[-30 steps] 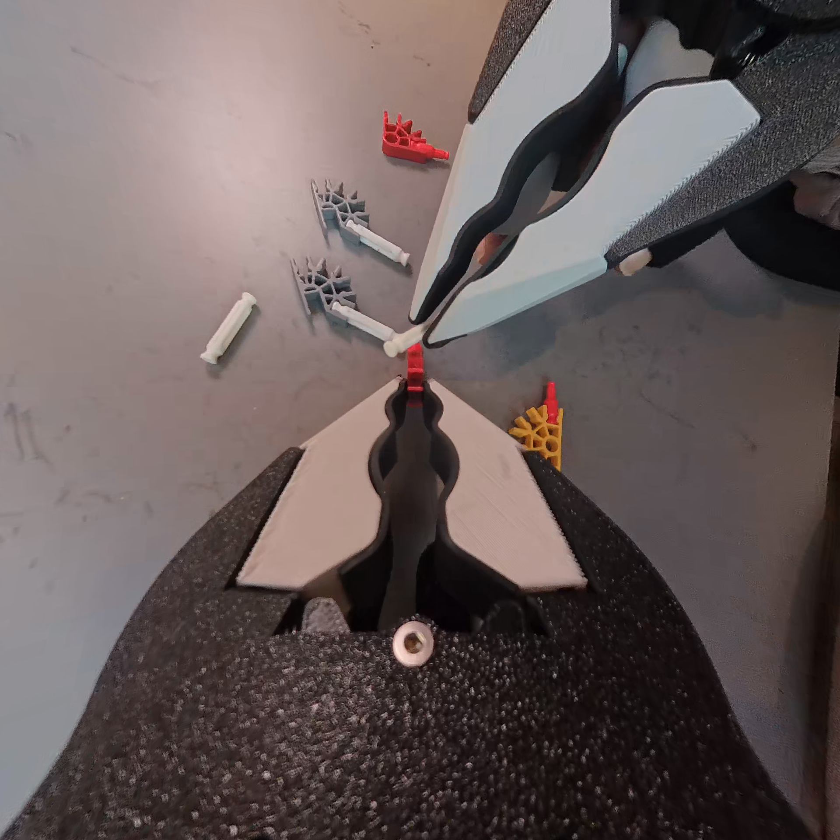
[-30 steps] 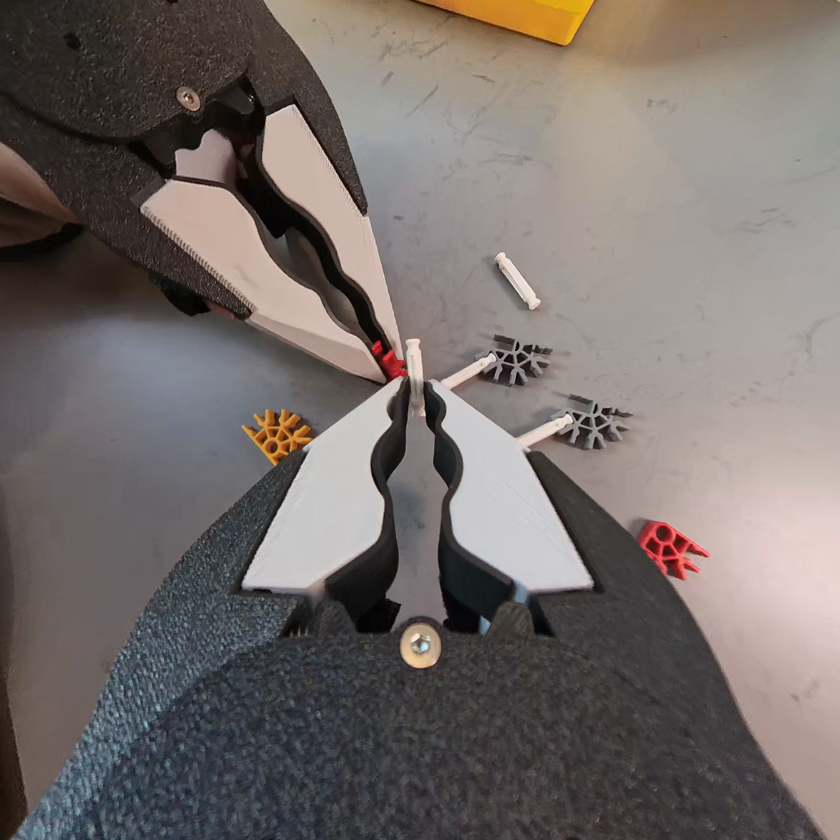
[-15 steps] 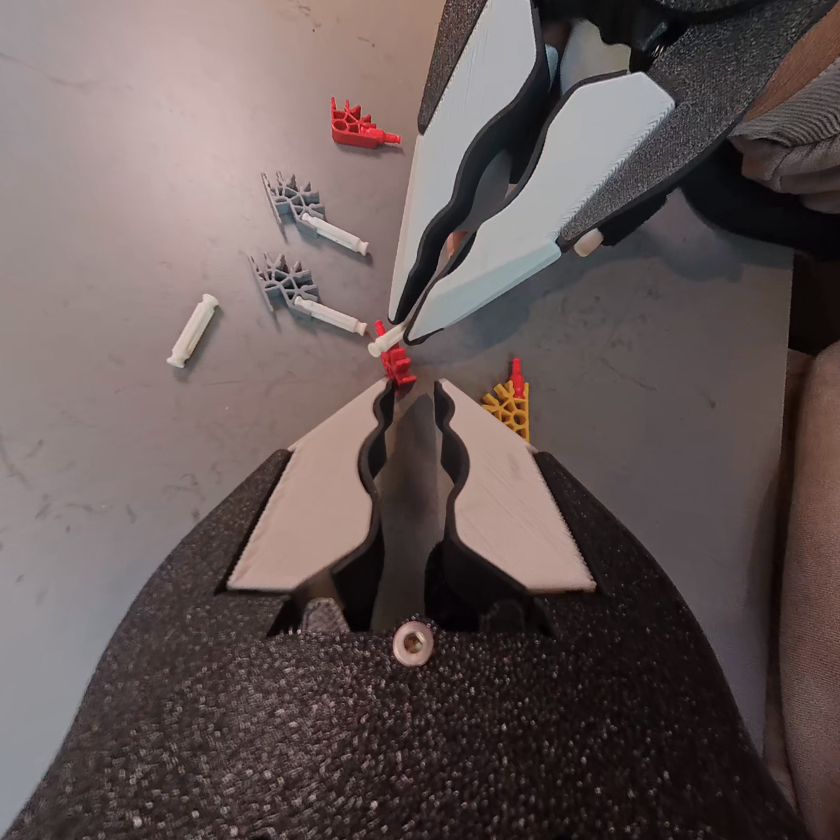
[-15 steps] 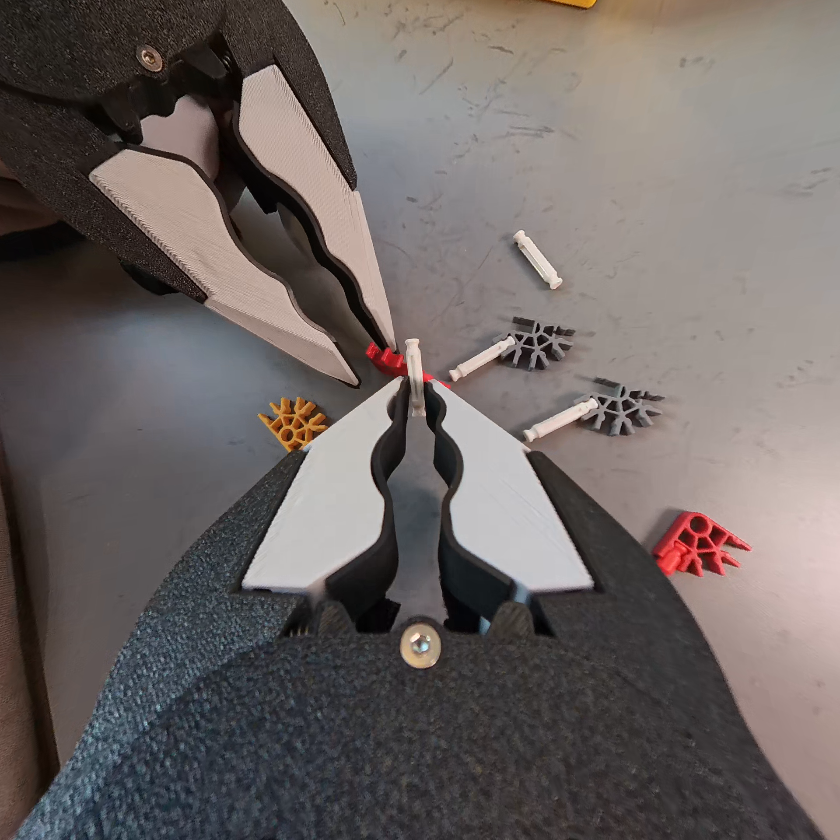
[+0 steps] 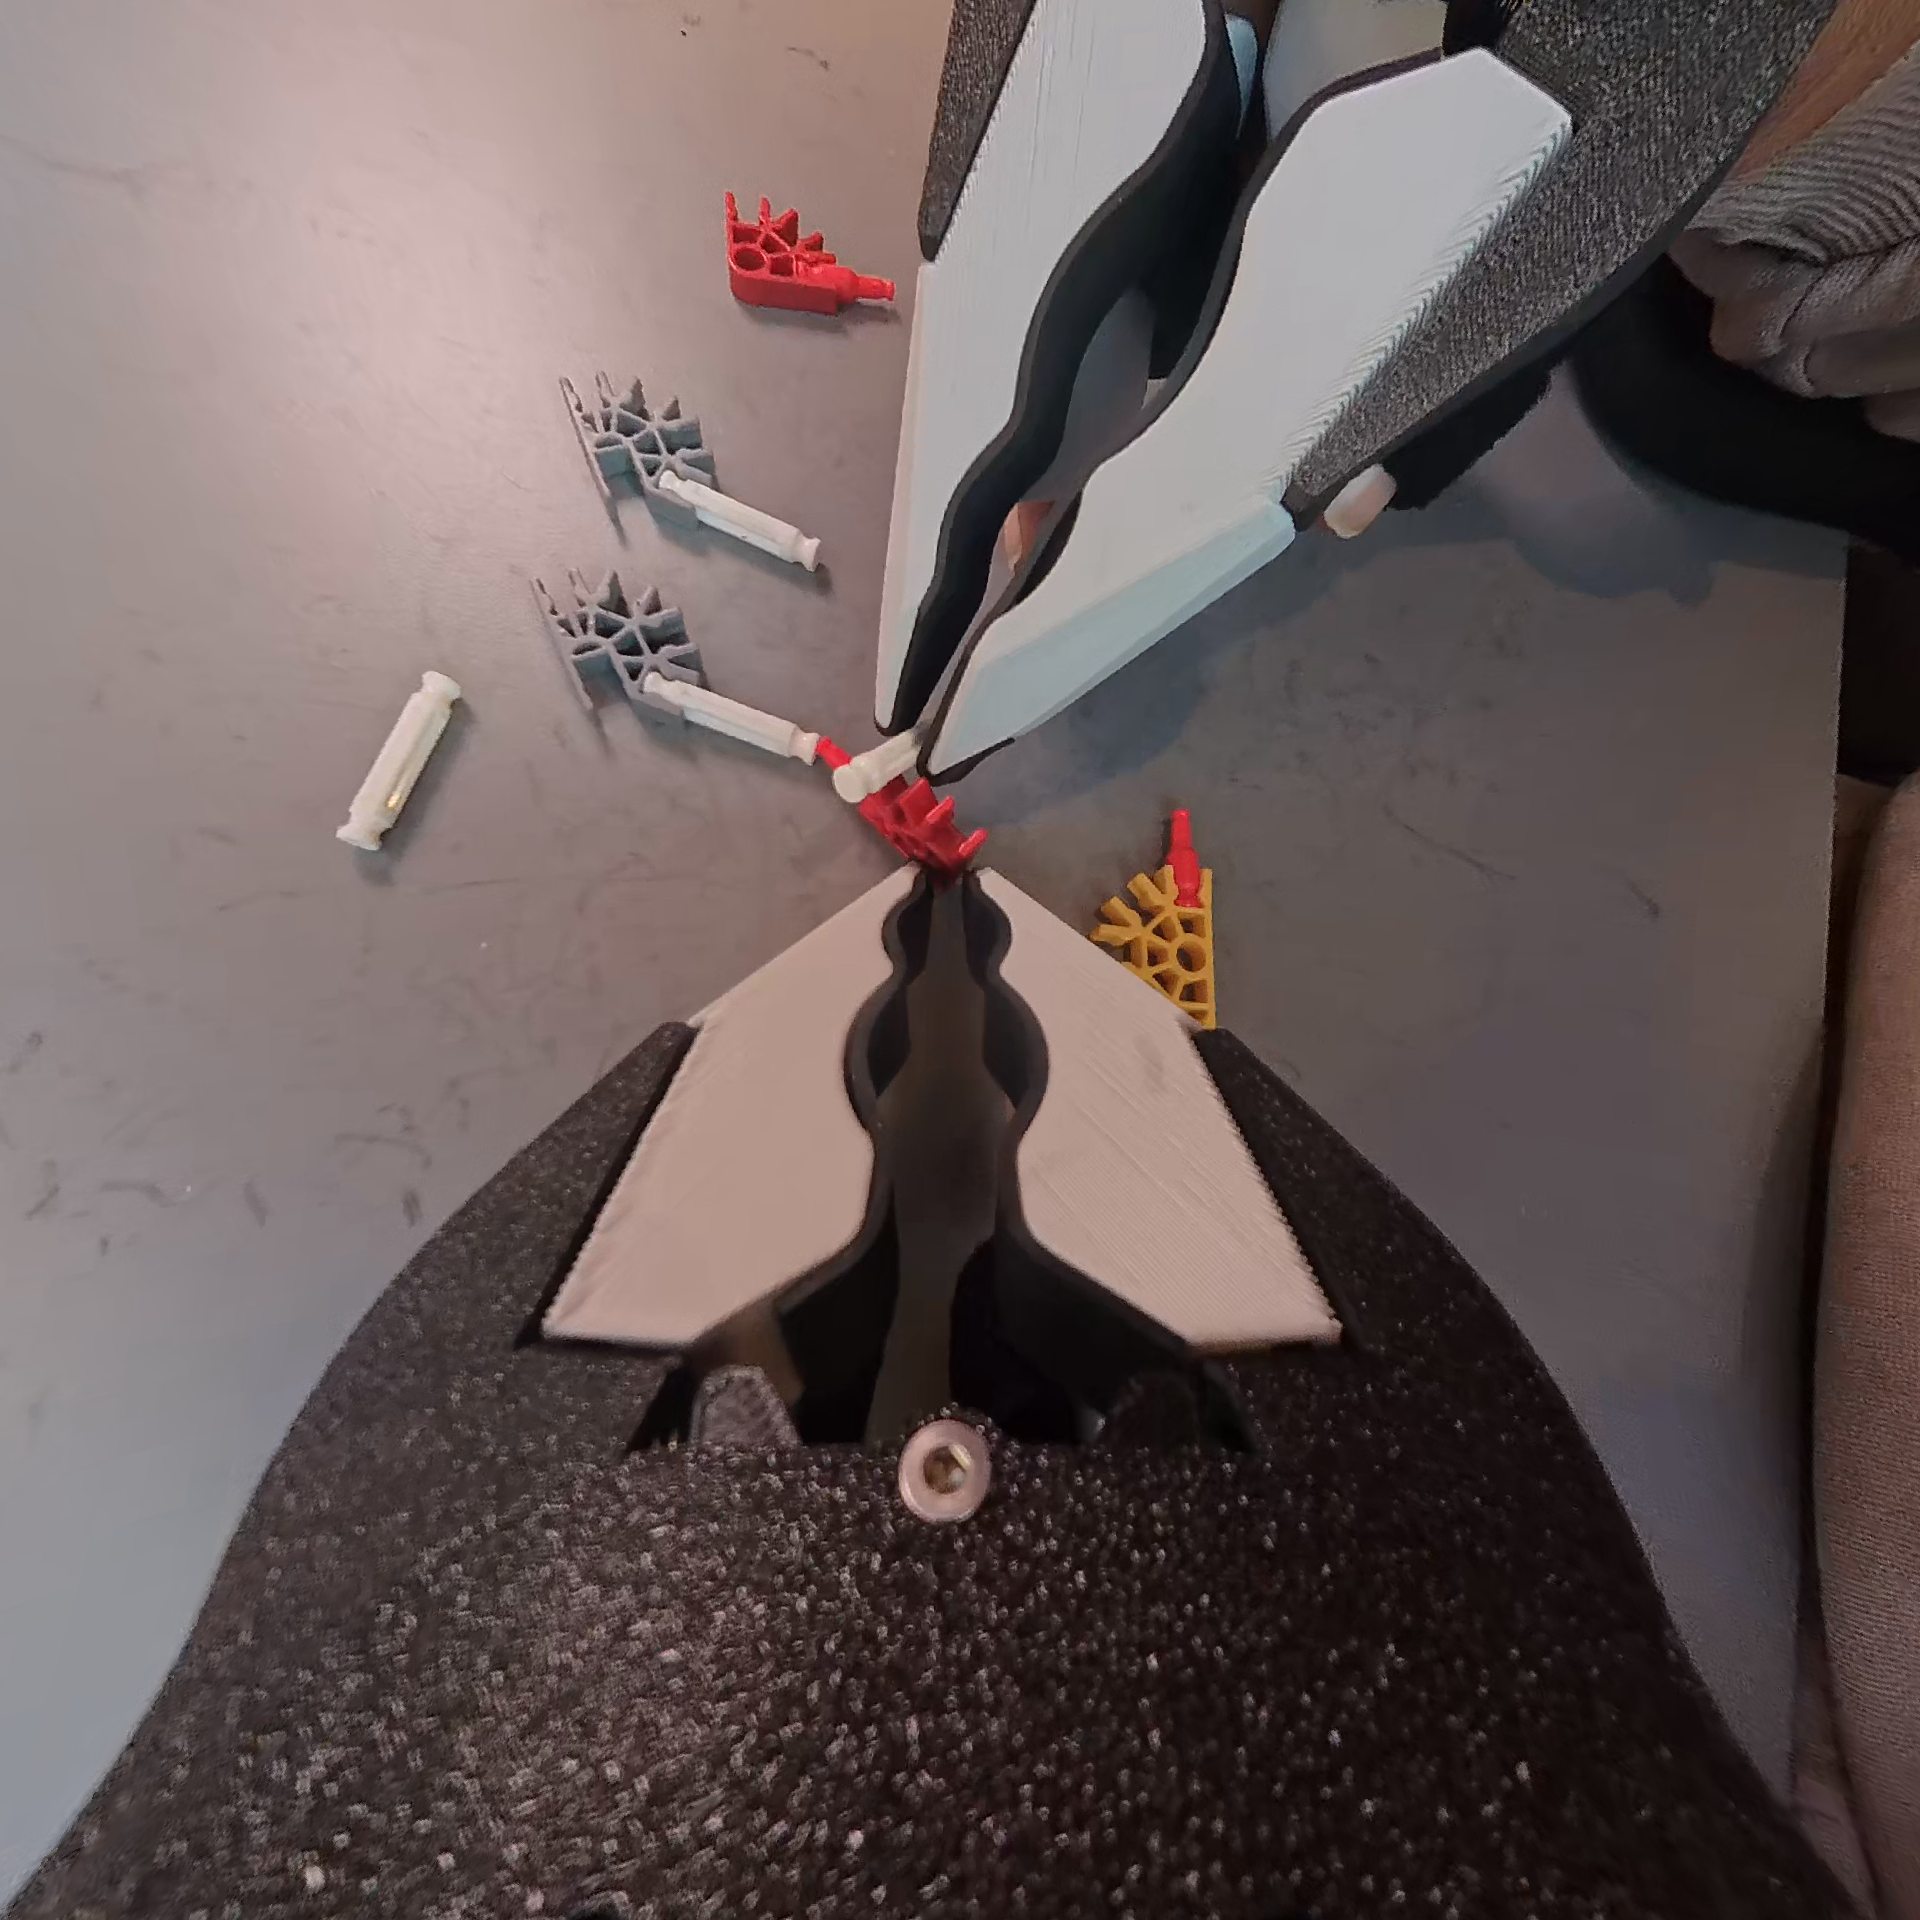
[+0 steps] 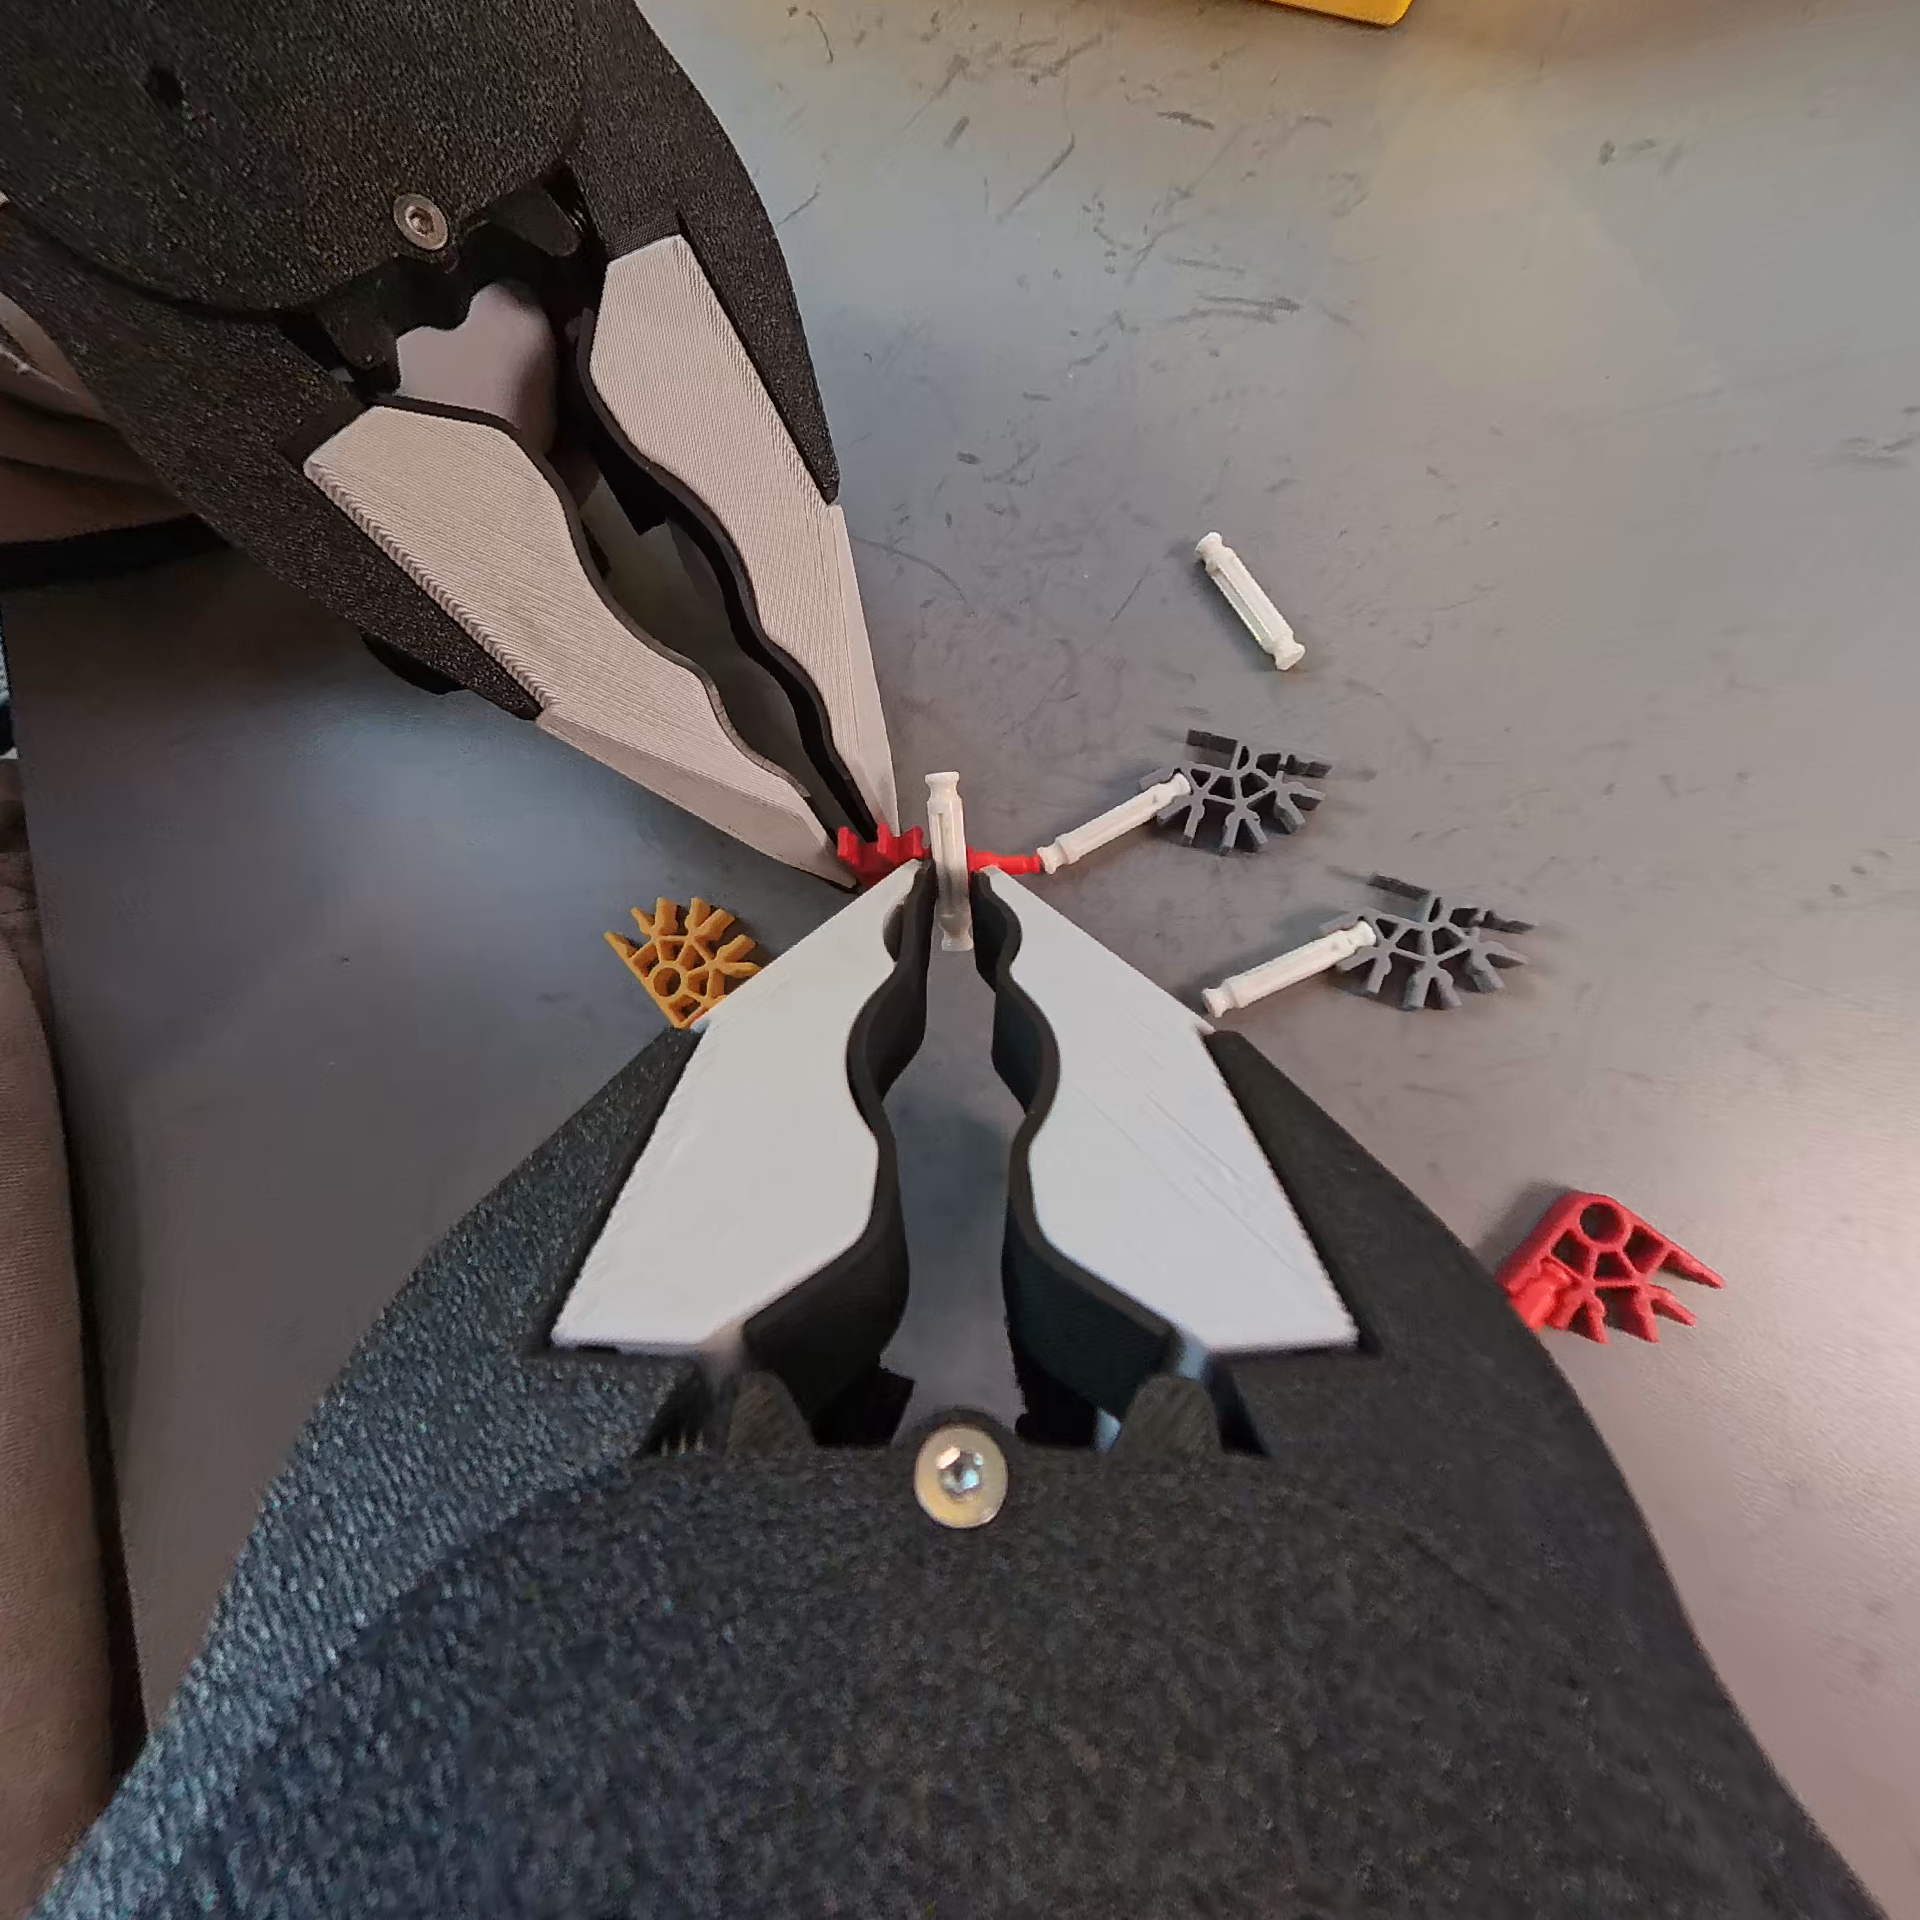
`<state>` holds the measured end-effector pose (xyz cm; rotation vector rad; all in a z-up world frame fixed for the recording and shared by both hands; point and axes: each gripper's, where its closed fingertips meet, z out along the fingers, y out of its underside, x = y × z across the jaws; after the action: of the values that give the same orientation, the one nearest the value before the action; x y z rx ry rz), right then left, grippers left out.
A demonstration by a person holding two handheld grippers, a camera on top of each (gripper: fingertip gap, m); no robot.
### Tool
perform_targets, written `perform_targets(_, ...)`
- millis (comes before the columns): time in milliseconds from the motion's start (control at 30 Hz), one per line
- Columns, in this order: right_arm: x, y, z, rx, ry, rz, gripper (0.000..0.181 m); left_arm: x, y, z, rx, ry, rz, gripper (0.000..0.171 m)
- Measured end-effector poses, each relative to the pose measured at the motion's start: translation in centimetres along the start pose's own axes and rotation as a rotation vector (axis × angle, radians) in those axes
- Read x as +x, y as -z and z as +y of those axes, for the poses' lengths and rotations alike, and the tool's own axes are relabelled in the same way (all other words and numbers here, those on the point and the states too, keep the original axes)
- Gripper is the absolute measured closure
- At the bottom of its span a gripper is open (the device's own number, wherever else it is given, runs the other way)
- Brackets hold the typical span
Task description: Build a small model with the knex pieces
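Red connector (image 5: 920, 821) sits pinched by its edge in the closed tips of our left gripper (image 5: 940, 883), held just above the grey table (image 5: 312, 1039), with a short red rod already plugged into it and pointing toward the parts beyond. Right against it we see the small white rod (image 6: 948, 852) clamped between the nearly closed fingers of our right gripper (image 6: 948, 904); in the right wrist view it stands up out of the tips and crosses in front of the red piece, touching or almost touching it, though we cannot tell whether it is seated in a slot. Just beside the left gripper lies a yellow connector (image 5: 1164, 940) with a red rod stub at its top. A little farther out we count 2 grey connectors, the nearer (image 5: 618, 649) and the farther (image 5: 644, 436), each with 1 white rod fitted. Off to the side lies 1 loose white rod (image 5: 400, 761) on its own. Farthest out rests a second red connector (image 5: 774, 260) with a red rod in it. Judging by this, we have 4 joined pieces lying about and 1 join in hand.
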<state>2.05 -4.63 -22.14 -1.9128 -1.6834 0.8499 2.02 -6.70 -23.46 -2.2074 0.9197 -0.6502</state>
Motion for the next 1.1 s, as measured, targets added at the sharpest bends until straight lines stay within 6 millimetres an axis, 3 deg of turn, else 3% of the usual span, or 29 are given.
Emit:
perform_targets(500,0.2,0.0,0.5,-0.021,0.033,-0.016,0.173,0.1,0.5,-0.2,0.013,-0.023,0.031,0.165)
perform_targets(800,0.3,1.1,1.7,-0.063,0.261,-0.006,0.165,-0.5,1.1,-0.4,0.03,-0.057,0.031,0.163)
perform_targets(1100,0.7,0.1,1.4,-0.079,0.321,-0.006,0.179,-0.7,1.1,-0.2,0.035,-0.13,0.036,0.16)
